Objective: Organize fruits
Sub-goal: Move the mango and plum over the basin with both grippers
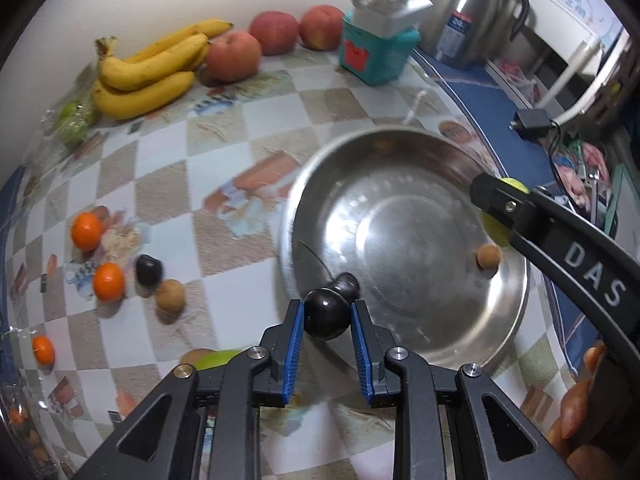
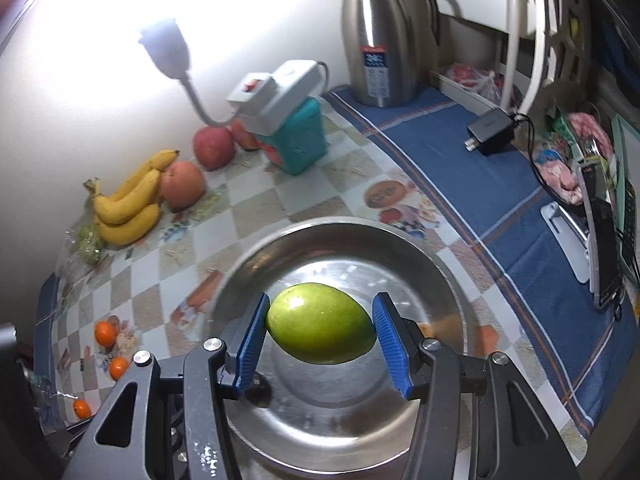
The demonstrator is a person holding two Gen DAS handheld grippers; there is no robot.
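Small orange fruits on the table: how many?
3, all left of the bowl: one farthest, one beside the dark fruit, one nearest the table's edge. More may be hidden.

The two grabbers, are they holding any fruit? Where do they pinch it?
Left gripper pinches a dark plum by its sides. Right gripper pinches a green mango by its ends.

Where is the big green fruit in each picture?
Left wrist view: only a sliver of the green fruit shows at the right edge, behind the right claw, over the bowl's rim.
Right wrist view: green fruit sits low in the middle, pinched between blue pads.
Shared landmark: the steel bowl.
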